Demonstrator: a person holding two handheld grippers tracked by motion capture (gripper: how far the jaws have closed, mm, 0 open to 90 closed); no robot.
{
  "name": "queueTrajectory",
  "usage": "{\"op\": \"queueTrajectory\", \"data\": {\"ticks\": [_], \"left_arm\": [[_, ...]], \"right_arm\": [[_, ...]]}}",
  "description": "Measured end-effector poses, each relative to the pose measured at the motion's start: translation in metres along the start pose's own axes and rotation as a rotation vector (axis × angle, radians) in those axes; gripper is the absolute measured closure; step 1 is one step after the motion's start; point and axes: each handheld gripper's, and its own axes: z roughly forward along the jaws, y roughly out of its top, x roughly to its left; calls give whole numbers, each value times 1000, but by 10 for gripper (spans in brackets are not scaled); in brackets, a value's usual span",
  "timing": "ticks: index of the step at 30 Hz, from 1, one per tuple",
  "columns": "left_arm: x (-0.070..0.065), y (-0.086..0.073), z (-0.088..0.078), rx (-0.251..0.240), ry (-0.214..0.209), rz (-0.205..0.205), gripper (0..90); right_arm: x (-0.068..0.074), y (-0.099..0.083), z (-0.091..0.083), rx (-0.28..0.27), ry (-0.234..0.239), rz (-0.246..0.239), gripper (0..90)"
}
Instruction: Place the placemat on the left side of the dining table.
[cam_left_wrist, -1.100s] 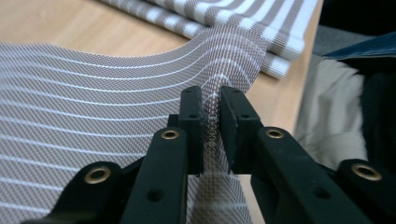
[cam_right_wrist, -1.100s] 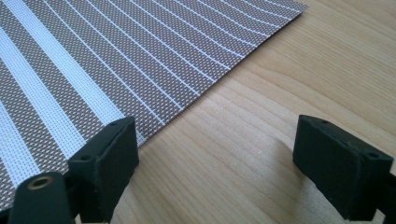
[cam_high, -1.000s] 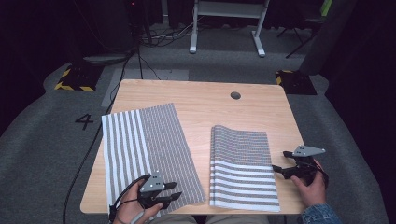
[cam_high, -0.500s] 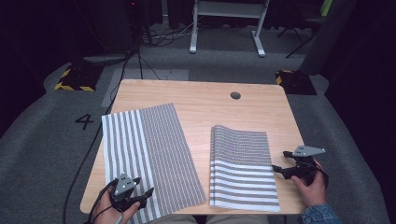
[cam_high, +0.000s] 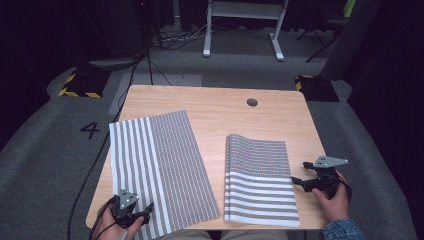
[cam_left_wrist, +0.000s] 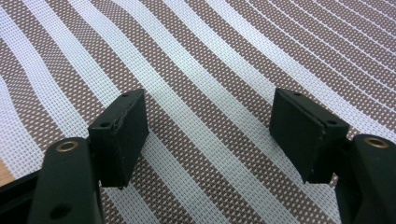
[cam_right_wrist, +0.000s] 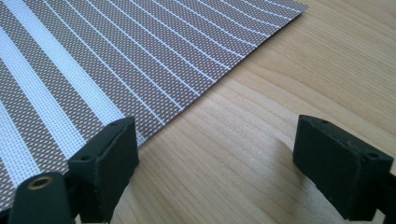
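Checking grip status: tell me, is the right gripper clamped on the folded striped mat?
No, the right gripper is open over bare wood beside the mat.

Claw: I see my left claw (cam_left_wrist: 208, 135) spread wide, its two black jaws rising from the bottom edge, nothing between them.
Mat: a woven striped mat (cam_left_wrist: 224, 51) lies under and beyond the jaws, brown and white bands running diagonally.
Stripes: broad near the jaws, thinner toward the upper right.
Counter: a sliver of wooden counter (cam_left_wrist: 3, 169) shows at the left edge.
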Motion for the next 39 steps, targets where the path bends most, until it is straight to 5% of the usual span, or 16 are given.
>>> {"op": "queueTrajectory", "data": {"ticks": [14, 16, 18, 22, 23, 30, 36, 39], "left_arm": [[-2, 1, 6, -46, 25, -6, 320], [-1, 2, 8, -59, 30, -11, 352], [2, 2, 10, -96, 7, 11, 590], [1, 5, 14, -114, 4, 35, 672], [-2, 6, 16, -117, 2, 49, 755], [-7, 10, 20, -111, 21, 104, 852], [6, 17, 24, -113, -20, 99, 893], [14, 19, 24, -96, -75, 76, 889]], "right_arm": [[0, 0, 0, 0, 0, 0, 144], [0, 0, 0, 0, 1, -1, 144], [0, 0, 0, 0, 1, 0, 144], [0, 0, 0, 0, 0, 0, 143], [0, 0, 0, 0, 1, -1, 143], [0, 0, 0, 1, 0, -1, 143], [0, 0, 0, 0, 1, -1, 143], [0, 0, 0, 0, 2, -1, 143]]}}
